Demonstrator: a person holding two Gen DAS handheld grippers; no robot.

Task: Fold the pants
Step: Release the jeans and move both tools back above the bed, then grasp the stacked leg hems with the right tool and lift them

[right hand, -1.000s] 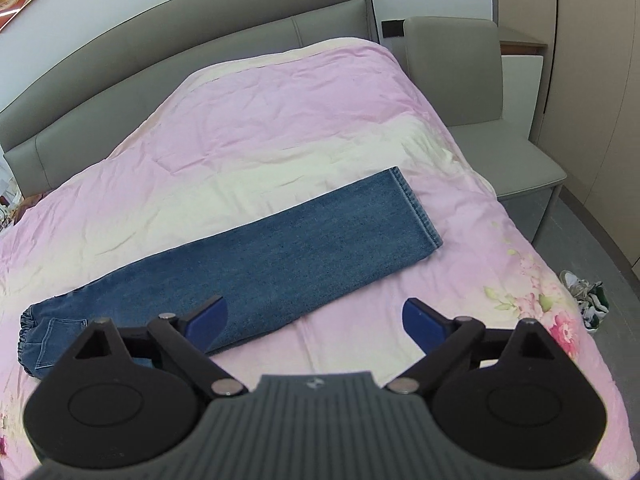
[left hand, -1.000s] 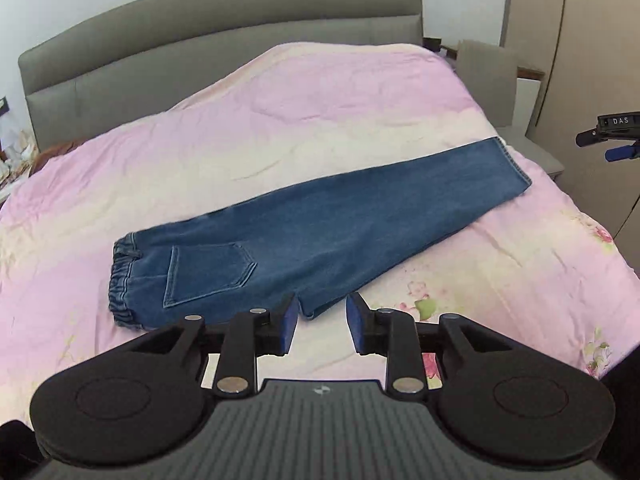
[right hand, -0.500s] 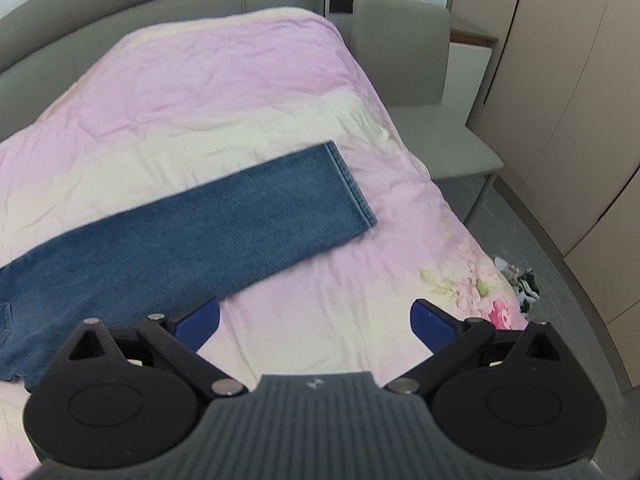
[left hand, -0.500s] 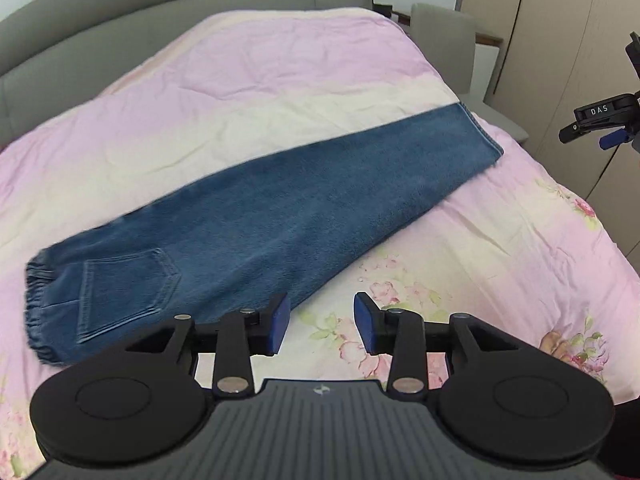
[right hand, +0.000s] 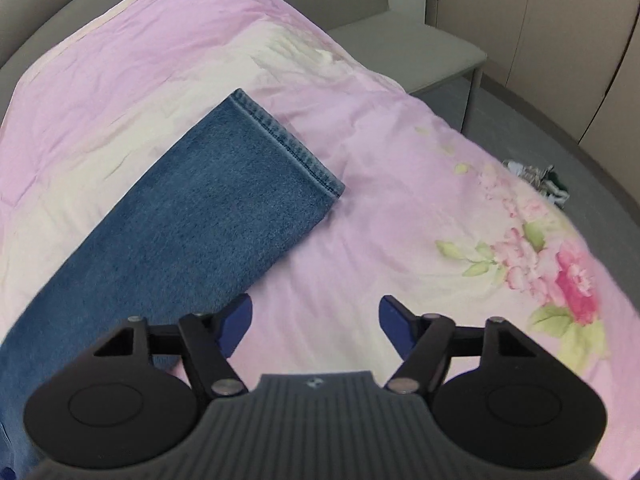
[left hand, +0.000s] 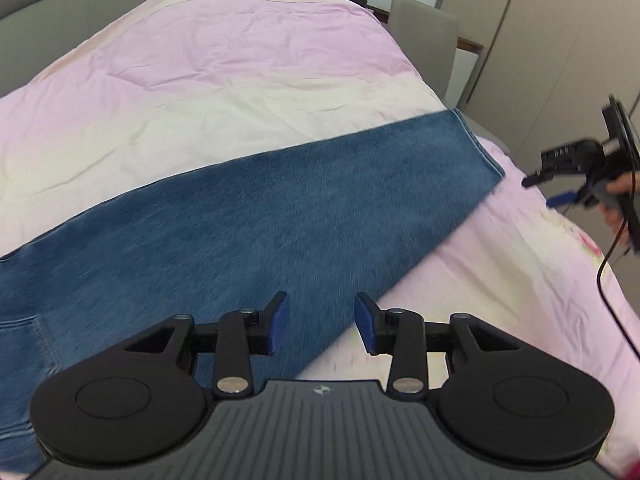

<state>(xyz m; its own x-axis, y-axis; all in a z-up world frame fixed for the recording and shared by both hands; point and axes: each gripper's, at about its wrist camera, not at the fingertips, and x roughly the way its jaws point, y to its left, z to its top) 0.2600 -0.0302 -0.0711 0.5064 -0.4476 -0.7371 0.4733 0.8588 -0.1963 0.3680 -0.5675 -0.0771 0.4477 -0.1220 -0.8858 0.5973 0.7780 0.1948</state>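
Both grippers have dropped in close over the jeans [left hand: 256,216], which lie flat, folded lengthwise, across the pink quilt [left hand: 224,52]. My left gripper [left hand: 321,322] hangs spread over the near edge at mid-leg, pinching nothing. My right gripper [right hand: 316,320], its jaws just narrowed but apart and empty, nears the hem [right hand: 286,140]; I judge a grab imminent.
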